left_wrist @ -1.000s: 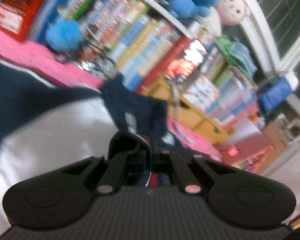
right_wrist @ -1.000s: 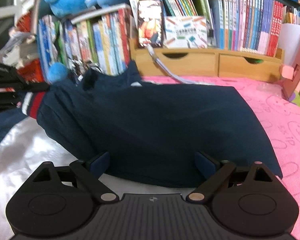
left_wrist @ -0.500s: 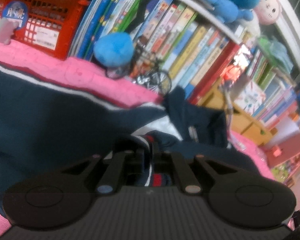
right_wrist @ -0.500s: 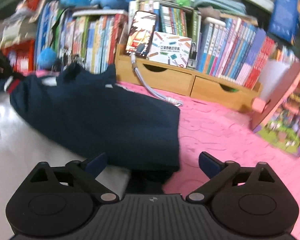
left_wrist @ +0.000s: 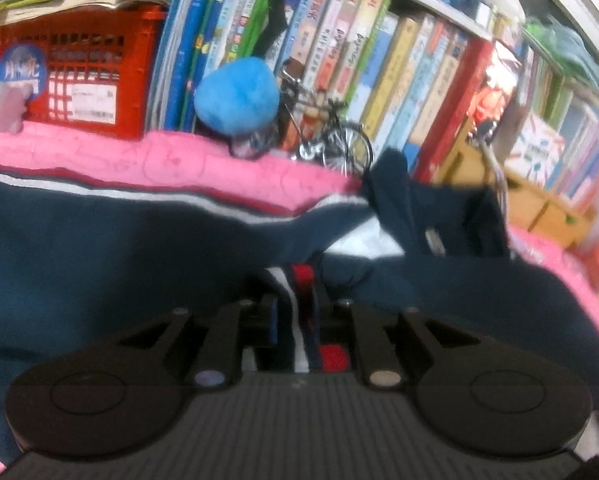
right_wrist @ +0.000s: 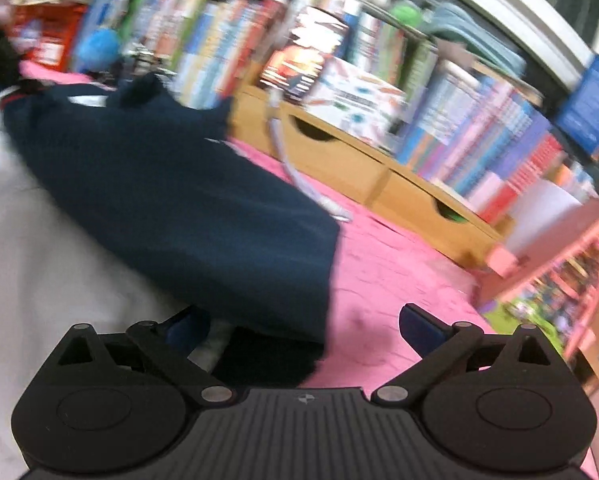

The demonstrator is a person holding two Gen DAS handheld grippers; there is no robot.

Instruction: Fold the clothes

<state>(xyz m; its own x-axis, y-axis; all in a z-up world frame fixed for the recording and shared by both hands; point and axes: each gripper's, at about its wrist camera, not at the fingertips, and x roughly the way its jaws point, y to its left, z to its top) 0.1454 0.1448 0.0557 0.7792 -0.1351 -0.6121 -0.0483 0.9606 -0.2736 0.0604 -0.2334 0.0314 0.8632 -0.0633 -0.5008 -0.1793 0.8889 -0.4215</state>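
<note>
The navy garment [right_wrist: 187, 200], soft, light and limp, lay on the pink blanket [right_wrist: 399, 280]; the left gripper [left_wrist: 295, 312], jaws just easing apart, enclosed its striped cuff [left_wrist: 301, 280], the right gripper [right_wrist: 303, 324] gaped empty over the hem corner, judged the best hold.

Two matching black hand-held grippers, seen from behind.

The left hand-held gripper [left_wrist: 295, 316] and the right hand-held gripper [right_wrist: 303, 324] each have a ribbed dark grey middle plate, flanked by two round black housings with a faint circle pressed in. Black link arms run forward from small silver pivot pins to fingers [right_wrist: 419, 326] faced with dark blue pads.
</note>
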